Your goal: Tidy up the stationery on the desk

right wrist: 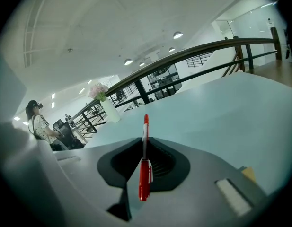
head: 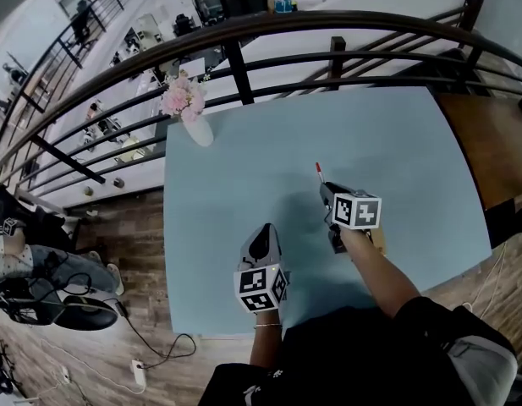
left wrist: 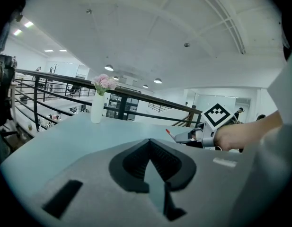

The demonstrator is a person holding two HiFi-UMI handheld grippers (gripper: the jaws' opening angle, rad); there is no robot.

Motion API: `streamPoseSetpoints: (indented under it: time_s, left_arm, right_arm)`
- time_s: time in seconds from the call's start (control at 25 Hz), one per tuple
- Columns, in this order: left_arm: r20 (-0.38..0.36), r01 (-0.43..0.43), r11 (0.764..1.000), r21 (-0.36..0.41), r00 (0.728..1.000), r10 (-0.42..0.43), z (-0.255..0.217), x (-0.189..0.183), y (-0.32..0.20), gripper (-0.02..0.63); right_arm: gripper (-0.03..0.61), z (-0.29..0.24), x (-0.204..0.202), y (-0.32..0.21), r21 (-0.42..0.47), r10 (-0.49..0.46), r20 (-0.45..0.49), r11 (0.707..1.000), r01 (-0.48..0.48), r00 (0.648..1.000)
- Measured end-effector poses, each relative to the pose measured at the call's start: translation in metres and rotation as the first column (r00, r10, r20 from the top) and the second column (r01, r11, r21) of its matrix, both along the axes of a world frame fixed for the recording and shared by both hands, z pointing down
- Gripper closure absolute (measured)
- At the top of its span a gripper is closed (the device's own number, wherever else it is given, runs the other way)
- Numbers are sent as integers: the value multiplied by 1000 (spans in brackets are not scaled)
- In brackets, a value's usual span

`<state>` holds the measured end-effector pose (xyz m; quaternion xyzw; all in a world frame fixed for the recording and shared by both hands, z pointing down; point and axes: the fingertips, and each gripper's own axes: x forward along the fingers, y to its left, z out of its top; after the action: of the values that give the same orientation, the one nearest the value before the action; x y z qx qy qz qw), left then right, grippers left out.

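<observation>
While the right gripper (right wrist: pixel 145 143) pinches a red pen (right wrist: pixel 144 174) between its jaws — tip forward, above the light-blue desk (head: pixel 244 184) — the left gripper (left wrist: pixel 149 145) hangs near it with jaws together, empty. A flower vase (head: pixel 193 121) stands at the far-left corner.

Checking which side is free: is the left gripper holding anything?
No, the left gripper has its jaws closed together with nothing between them.
</observation>
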<state>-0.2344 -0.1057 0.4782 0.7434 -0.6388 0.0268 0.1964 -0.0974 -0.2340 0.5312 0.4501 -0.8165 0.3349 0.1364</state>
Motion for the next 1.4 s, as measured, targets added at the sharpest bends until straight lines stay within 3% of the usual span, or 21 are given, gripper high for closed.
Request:
streamPoseSetpoints:
  time_s: [0.44,0.72,1.4]
  left_arm:
    - [33,-14,1000,19,999,14,-15,30,4,617]
    - [47,-55,998,18,997,55,-18,68,3,617]
    - [101,-139,990,31,986,135,-27,148,-16,617]
  right_arm:
    - [531,-17,28,14,9,7,101,1000,-8,995]
    - [531,-22,65,19,16,27,132,999,-30,991]
    - [531,-15,172,22,19,109,130,994,-112,986]
